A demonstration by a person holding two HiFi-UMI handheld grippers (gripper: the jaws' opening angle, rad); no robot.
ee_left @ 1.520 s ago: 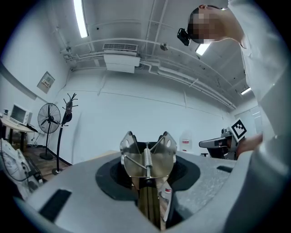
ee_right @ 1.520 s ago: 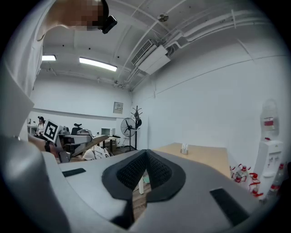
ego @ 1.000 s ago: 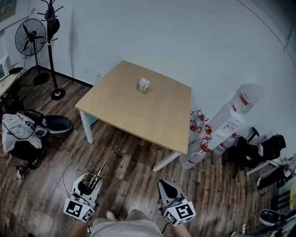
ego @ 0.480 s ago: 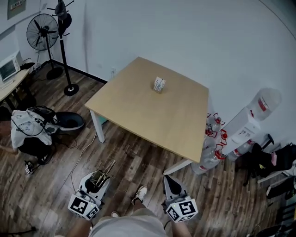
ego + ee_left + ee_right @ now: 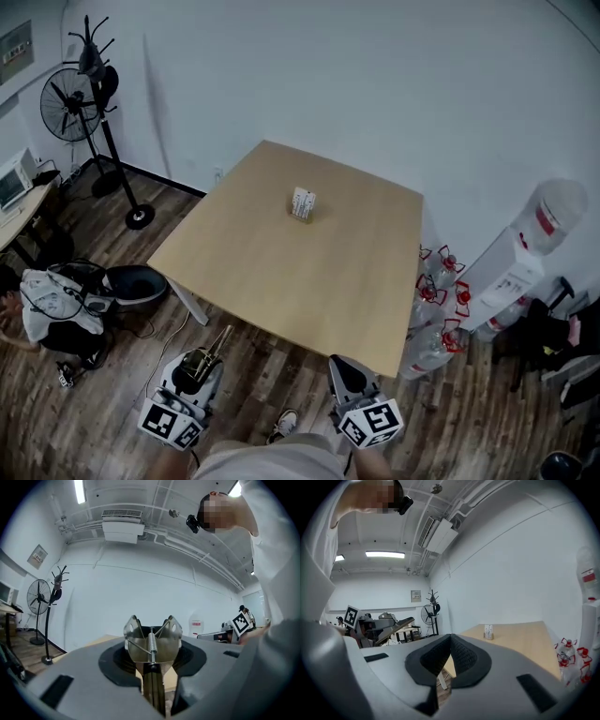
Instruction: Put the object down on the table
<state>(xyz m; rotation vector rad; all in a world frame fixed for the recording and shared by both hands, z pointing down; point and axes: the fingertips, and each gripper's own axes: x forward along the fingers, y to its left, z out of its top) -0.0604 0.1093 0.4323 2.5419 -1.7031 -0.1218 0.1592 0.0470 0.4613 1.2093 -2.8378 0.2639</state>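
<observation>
My left gripper (image 5: pixel 195 367) is shut on a metal tool with a coil spring (image 5: pixel 151 641). The tool's thin end (image 5: pixel 221 339) sticks out ahead toward the table. In the left gripper view the tool stands upright between the dark pads (image 5: pixel 119 658). My right gripper (image 5: pixel 341 373) is shut with nothing in it; its black pads (image 5: pixel 461 656) meet at the tip. Both grippers hang over the wood floor just short of the near edge of the light wooden table (image 5: pixel 272 281). A small white card stand (image 5: pixel 302 204) sits near the table's middle and shows as a white stand (image 5: pixel 488 631) in the right gripper view.
Water bottles with red caps (image 5: pixel 433 300) and a white dispenser (image 5: pixel 525 262) stand right of the table. A fan (image 5: pixel 64 103), a coat stand (image 5: pixel 112 141), a dark round bin (image 5: pixel 136 281) and a bag (image 5: pixel 56 314) are at the left. White table leg (image 5: pixel 192 305).
The table has come nearer in the head view. Both grippers have moved forward to its near edge. The left still holds the metal tool.
</observation>
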